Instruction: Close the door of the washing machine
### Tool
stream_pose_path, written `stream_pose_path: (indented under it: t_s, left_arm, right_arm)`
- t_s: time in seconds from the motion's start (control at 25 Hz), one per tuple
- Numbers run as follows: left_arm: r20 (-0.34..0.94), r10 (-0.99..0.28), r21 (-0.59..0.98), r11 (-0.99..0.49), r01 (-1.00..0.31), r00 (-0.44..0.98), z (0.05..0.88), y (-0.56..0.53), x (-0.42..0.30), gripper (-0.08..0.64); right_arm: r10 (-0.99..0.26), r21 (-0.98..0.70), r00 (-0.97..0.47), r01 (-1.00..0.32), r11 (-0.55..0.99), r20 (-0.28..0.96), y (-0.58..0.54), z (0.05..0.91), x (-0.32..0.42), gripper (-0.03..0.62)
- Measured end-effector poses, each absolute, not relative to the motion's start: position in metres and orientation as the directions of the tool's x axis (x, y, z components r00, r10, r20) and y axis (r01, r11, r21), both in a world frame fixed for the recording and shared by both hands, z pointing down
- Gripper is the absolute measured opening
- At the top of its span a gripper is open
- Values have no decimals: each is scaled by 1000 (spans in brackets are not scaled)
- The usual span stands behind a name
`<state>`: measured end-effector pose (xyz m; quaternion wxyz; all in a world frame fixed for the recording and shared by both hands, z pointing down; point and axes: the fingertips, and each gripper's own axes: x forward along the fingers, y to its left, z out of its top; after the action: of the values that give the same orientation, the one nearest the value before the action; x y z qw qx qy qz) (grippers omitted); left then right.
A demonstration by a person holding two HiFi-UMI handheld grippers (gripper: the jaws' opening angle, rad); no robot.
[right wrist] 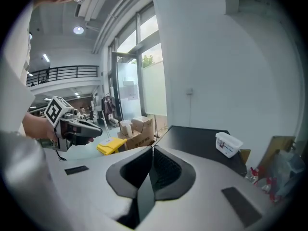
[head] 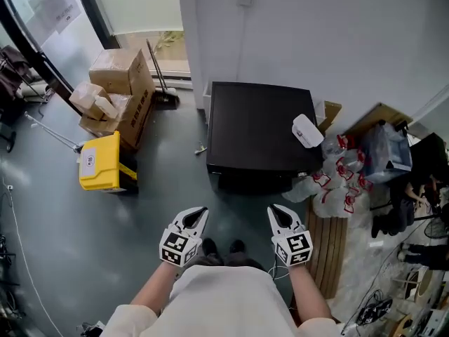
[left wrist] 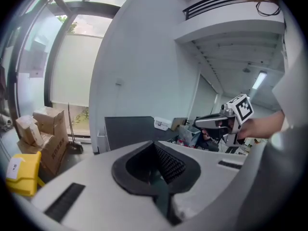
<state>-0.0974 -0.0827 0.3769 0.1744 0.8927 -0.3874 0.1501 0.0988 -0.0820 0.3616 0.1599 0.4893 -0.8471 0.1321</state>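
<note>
black on top and boxy, the washing machine (head: 256,135) stands against the white wall, just ahead of the person's feet, with a white plastic tub (head: 307,130) lying near its right rear corner. its front face is in shadow under the top edge, so the door cannot be made out, nor whether it hangs open or is already pushed home.

the left hand-held gripper (head: 198,215) and the right hand-held gripper (head: 278,213) are both held close to the body, well apart from the machine. each has its jaws pressed together with nothing between them, as each gripper's own view shows.

if the door is open, closed jaws suit the job: it calls for a push, not a pinch. i would bring one hand-held gripper down to the front, lay its closed tip on the door's free edge, away from the hinge, and press straight in until the latch catches. the other hand-held gripper is best kept out of the swing. the heap of plastic bags (head: 330,184) just beside the machine's right front corner could snag a door opening that way, so it is worth a look first.
</note>
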Motion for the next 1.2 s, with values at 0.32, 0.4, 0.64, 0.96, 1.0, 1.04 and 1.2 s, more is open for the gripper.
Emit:
stream_pose_path:
  t_s: [0.32,0.4,0.64,0.96,1.0,1.04,1.2]
  left_arm:
    - [339,-687,143,-638,-757,643,311,-74,-96,9]
    - [324,-705,119,-630,-767,630,300,-76,-98,9]
    - [288,-741,126,-598,-791,606,287,-83,-106,9]
    - [271,-752,130,-590,-797,601,283,-83,-108,9]
    - [269,-753,133,-589,-797,601,283,-83,-108,9]
    - [268,-753,138,-587,-798,600,283,-83,-108,9]
    - [265,-754,158,-580,-799,601,283,-82,-110,9]
  right_arm:
    - [-825,-49,-471,-875,481,314,-71,304,121,34]
    - [-831,-41,-473,-875,483,294,-69,294,124,34]
    - [-844,-8,-473,-873,487,252,-66,278,128,32]
    - [-852,-23,-465,-880,474,240,-66,275,133,32]
    - [-852,-22,-466,-880,475,238,-66,274,133,32]
    - [-852,-21,-467,-879,476,236,-65,274,133,32]
    - [-849,-15,-475,-874,485,233,-64,270,132,32]
